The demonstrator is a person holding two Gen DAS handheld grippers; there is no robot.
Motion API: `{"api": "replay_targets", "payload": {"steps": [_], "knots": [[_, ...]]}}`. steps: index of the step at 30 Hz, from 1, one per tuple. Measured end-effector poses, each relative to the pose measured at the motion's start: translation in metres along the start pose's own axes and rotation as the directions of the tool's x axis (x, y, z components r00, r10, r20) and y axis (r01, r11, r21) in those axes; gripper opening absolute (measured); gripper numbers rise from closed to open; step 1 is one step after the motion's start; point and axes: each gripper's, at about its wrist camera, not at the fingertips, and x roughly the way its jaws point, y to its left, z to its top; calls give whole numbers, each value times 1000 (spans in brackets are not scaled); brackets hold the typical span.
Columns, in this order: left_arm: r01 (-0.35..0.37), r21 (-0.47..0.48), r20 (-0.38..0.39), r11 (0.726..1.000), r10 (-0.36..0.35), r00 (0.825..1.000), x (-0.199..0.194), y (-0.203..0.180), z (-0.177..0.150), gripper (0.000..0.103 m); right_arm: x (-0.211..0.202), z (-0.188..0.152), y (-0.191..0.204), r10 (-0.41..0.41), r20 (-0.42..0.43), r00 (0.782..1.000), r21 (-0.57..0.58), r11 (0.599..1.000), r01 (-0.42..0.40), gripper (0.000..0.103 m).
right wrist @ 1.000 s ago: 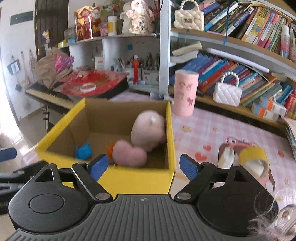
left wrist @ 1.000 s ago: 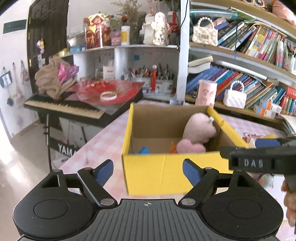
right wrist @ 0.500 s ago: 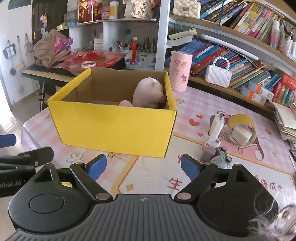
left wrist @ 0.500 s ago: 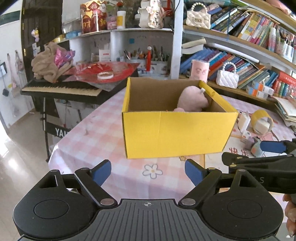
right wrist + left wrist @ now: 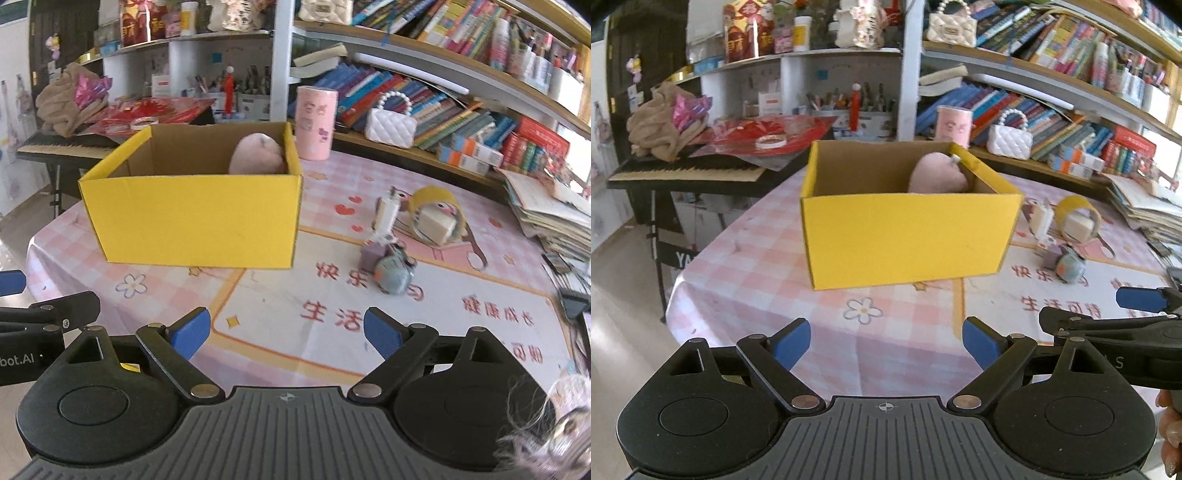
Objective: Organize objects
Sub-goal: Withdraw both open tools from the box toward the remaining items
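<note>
A: What is nearest?

B: My right gripper (image 5: 286, 332), jaws opening on nothing; my left gripper (image 5: 886, 341) gapes empty.

A: Beyond?

B: Grey toy (image 5: 393, 273), right of centre, nearer my right. Yellow box (image 5: 192, 218) upper left.

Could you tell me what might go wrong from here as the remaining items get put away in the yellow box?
The small grey-blue toy lies against a purple block and a white piece, so a grab may knock its neighbours. The tape roll could roll if nudged. The right gripper, its jaws opening, and the open left gripper work side by side and could collide.
</note>
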Motion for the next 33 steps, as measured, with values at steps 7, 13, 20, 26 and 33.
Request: {"api": "replay_targets", "payload": {"steps": [7, 13, 20, 26, 33], "knots": [[57, 40, -19, 998, -56, 998, -4, -12, -9, 92, -15, -18, -12, -51, -13, 999, 45, 998, 51, 91], [116, 77, -39, 990, -113, 993, -4, -29, -14, 92, -28, -34, -28, -108, -26, 994, 92, 990, 110, 91], [188, 139, -49, 972, -183, 982, -3, -55, -15, 92, -43, -50, -54, -183, -42, 982, 171, 967, 188, 91], [233, 174, -61, 957, -226, 972, 1, -78, -14, 92, -50, -58, -74, -231, -61, 971, 216, 947, 239, 91], [279, 194, -85, 941, -267, 960, 14, -109, -10, 92, -51, -65, -99, -274, -87, 958, 239, 928, 287, 91]]}}
